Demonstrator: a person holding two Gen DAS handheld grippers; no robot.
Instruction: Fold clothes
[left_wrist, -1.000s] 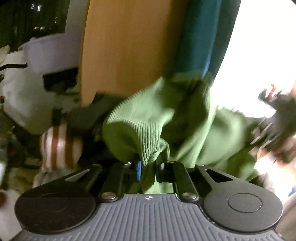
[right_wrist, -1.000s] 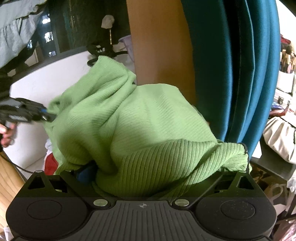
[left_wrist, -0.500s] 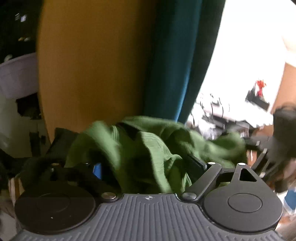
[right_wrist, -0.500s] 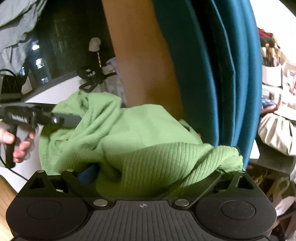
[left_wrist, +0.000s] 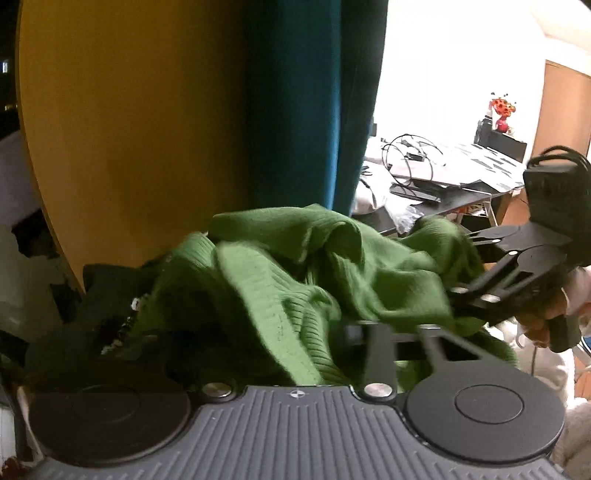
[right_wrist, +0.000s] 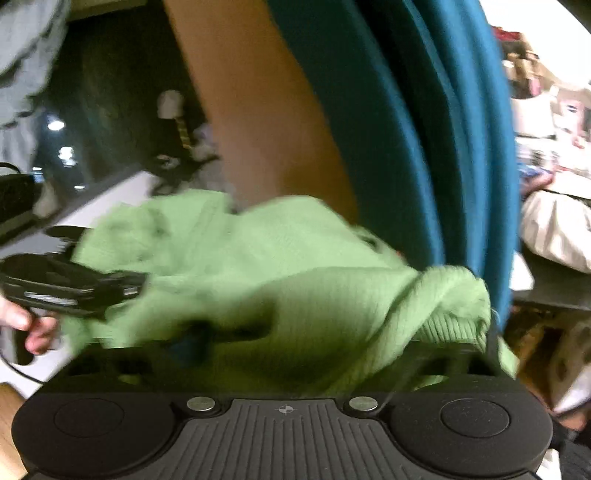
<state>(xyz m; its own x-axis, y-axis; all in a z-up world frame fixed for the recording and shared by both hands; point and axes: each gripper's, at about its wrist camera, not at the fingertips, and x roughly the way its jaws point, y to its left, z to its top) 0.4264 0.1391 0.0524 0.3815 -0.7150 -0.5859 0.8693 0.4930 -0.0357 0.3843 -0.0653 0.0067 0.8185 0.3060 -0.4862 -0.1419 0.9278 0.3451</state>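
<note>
A green ribbed sweater (left_wrist: 314, 266) lies bunched between both grippers, low in front of a wooden panel. In the left wrist view my left gripper (left_wrist: 288, 332) is closing its jaws on a thick fold. Its right finger (left_wrist: 369, 332) presses into the knit and the other is hidden in the dark cloth. My right gripper (left_wrist: 458, 295) reaches into the sweater's far side from the right. In the right wrist view the sweater (right_wrist: 277, 258) drapes over my right gripper (right_wrist: 295, 343). Those jaws are closing but still wide apart under the cloth. My left gripper (right_wrist: 136, 284) bites the cloth's left edge.
A wooden panel (left_wrist: 129, 129) and a teal curtain (left_wrist: 306, 103) stand right behind the sweater. Dark clothing (left_wrist: 110, 295) is heaped at the left. A desk with cables (left_wrist: 443, 177) is at the back right. A white bag (right_wrist: 554, 229) sits to the right.
My left gripper let go of the ribbed hem, swung right and is narrowing on another fold. The sweater has sunk lower. My right gripper's jaws have come closer together.
</note>
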